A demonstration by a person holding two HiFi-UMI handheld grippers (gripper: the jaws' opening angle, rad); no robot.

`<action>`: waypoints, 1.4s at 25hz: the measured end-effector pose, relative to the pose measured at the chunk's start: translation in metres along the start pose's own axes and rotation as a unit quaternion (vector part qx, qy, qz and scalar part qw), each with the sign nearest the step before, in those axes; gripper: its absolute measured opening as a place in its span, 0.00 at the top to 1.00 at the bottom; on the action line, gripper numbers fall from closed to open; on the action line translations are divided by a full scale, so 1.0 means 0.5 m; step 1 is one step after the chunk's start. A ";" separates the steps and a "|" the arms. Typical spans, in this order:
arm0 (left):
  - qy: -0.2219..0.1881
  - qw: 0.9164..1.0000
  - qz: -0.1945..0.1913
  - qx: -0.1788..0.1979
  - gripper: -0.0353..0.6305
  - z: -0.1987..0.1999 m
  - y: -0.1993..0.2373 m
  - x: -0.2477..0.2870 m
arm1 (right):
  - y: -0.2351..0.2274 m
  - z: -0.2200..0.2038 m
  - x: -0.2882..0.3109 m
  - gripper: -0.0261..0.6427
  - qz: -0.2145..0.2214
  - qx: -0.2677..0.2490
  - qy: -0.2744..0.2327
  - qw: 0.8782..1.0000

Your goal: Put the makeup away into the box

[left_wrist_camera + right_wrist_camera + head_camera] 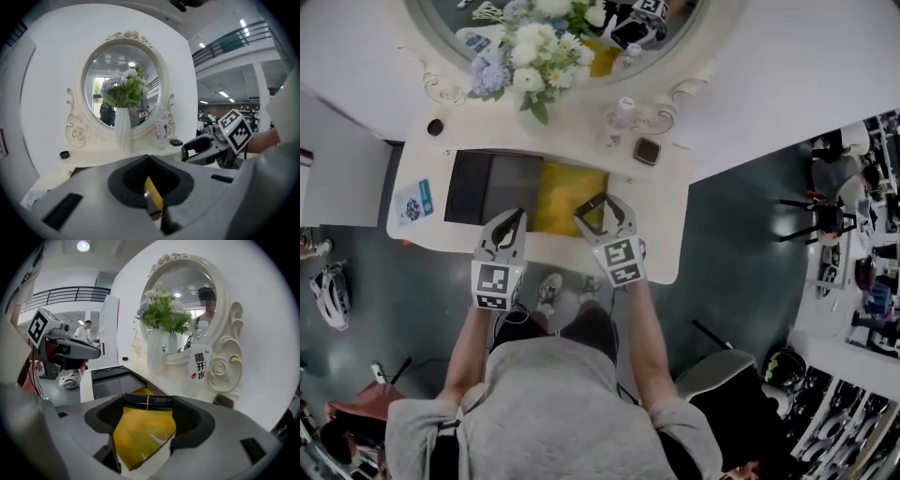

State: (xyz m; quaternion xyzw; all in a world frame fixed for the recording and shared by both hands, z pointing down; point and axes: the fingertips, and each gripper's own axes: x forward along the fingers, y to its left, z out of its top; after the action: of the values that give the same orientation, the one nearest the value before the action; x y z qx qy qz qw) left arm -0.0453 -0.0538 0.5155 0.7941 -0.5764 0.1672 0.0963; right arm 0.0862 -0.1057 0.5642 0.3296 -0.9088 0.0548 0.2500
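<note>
Now the right gripper (602, 208) is clamped on a black makeup tube (154, 401), just above the yellow part of the box (558, 202). The left gripper (515, 219) has its jaws together.

Both forearms reach forward from the torso, roughly parallel, left forearm (467, 345) bare, right forearm (643, 330) likewise. Left gripper (513, 222) over the desk's near edge, marker cube facing up; jaws drawn nearly together, pinching a thin yellow piece (153, 199) edge-on. Right gripper (602, 208) just beside it, slightly further forward, jaws set well apart with a dark tube (147, 401) clamped crosswise between the tips. The grippers are not touching.
</note>
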 end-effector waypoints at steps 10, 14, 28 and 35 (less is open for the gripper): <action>0.011 0.993 0.104 -0.053 0.94 -0.048 0.074 -0.040 | 0.053 -0.010 0.143 0.46 0.108 -0.091 0.045 0.989; 0.019 0.988 0.136 -0.069 0.94 -0.074 0.091 -0.053 | 0.069 -0.020 0.187 0.46 0.137 -0.116 0.066 0.981; 0.050 0.968 0.213 -0.121 0.94 -0.176 0.130 -0.095 | 0.118 -0.091 0.316 0.46 0.217 -0.166 0.150 0.950; 0.062 0.963 0.225 -0.134 0.94 -0.206 0.129 -0.108 | 0.121 -0.111 0.342 0.46 0.236 -0.149 0.164 0.946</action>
State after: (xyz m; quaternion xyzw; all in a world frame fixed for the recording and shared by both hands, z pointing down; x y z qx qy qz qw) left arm -0.1373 0.0092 0.5877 0.6117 -0.7504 0.1545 0.1970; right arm -0.0409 -0.1415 0.7002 0.0511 -0.9049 0.0292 0.4214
